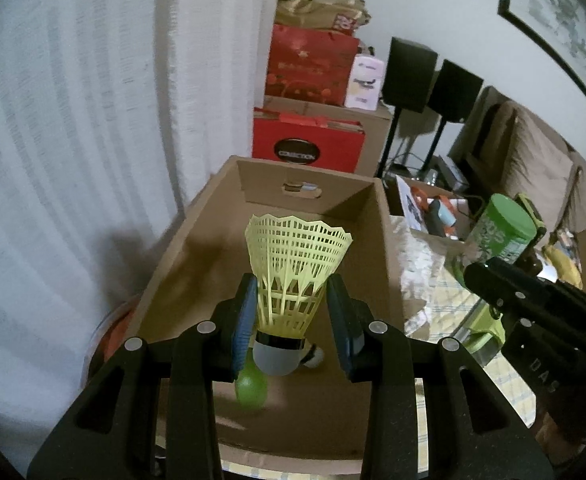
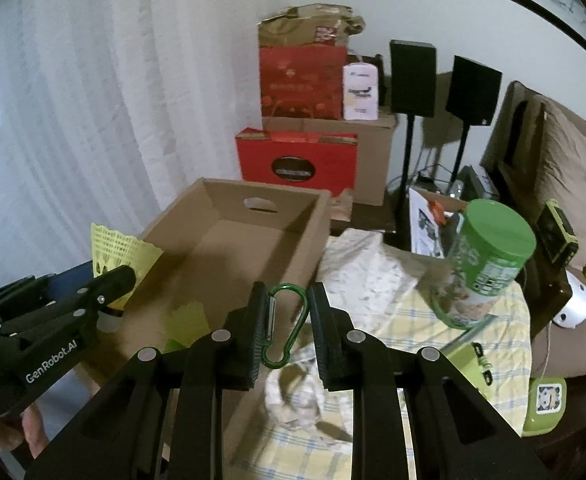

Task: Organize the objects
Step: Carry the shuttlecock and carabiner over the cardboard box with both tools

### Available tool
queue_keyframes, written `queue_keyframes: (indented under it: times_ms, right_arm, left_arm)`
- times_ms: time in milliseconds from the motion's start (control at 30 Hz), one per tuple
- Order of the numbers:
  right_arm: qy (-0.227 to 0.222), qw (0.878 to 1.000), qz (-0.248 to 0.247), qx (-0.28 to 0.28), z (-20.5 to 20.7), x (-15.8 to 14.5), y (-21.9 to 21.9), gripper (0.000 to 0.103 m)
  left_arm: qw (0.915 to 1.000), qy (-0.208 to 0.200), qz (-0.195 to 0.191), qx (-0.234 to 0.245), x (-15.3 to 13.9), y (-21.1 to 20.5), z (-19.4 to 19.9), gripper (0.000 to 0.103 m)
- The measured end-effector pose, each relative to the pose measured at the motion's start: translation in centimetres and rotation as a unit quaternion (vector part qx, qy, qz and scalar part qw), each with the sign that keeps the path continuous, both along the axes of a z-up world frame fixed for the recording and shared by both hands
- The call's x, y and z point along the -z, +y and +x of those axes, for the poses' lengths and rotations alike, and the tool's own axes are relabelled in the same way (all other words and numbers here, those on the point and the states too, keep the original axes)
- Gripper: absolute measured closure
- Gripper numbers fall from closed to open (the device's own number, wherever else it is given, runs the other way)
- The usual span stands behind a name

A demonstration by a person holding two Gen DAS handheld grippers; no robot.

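My left gripper point(image 1: 293, 300) is shut on a yellow plastic shuttlecock point(image 1: 295, 268), skirt up and grey cork down, held above the open cardboard box point(image 1: 377, 216). A green ball point(image 1: 251, 388) and a second shuttlecock point(image 1: 313, 356) lie on the box floor below. My right gripper point(image 2: 284, 320) is shut on a green carabiner point(image 2: 283, 328) and holds it over the box's right wall point(image 2: 293, 264). The left gripper point(image 2: 105, 288) with its shuttlecock point(image 2: 121, 252) shows at the left of the right wrist view. The right gripper point(image 1: 493, 280) shows at the right of the left wrist view.
A green-lidded jar point(image 2: 481, 264) leans on the yellow checked cloth point(image 2: 393, 320) right of the box. A crumpled patterned cloth point(image 2: 293, 396) lies beside the box. Green packages point(image 2: 545, 404) lie at the right. Red boxes point(image 2: 297, 160), speakers point(image 2: 413, 76) and a sofa point(image 2: 573, 184) stand behind.
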State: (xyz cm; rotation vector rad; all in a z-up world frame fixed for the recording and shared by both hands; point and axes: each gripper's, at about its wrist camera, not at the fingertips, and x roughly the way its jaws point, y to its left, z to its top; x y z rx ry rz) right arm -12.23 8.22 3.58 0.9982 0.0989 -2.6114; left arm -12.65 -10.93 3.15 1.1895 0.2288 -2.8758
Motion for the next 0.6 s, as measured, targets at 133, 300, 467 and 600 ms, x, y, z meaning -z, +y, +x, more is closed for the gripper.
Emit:
queue_keyframes:
  times_ms: [133, 300, 467, 600]
  right_arm:
    - [-0.003, 1.0, 0.001, -0.008, -0.2, 0.4, -1.2, 0.082]
    - [-0.006, 1.0, 0.005, -0.017, -0.4, 0.7, -2.5, 0.082]
    - [-0.009, 1.0, 0.005, -0.028, -0.4, 1.1, -3.9, 0.082]
    - [-0.012, 0.999, 0.007, -0.039, -0.5, 1.7, -5.1, 0.082]
  left_arm:
    - [1.0, -0.001, -0.002, -0.007, 0.2, -0.9, 0.1, 0.07]
    - [0.9998, -0.004, -0.003, -0.019, 0.6, -2.3, 0.3, 0.07]
    - [0.9995, -0.01, -0.005, -0.031, 1.4, -3.6, 0.4, 0.07]
    - [0.9991, -0.015, -0.006, -0.04, 2.1, -4.6, 0.6, 0.07]
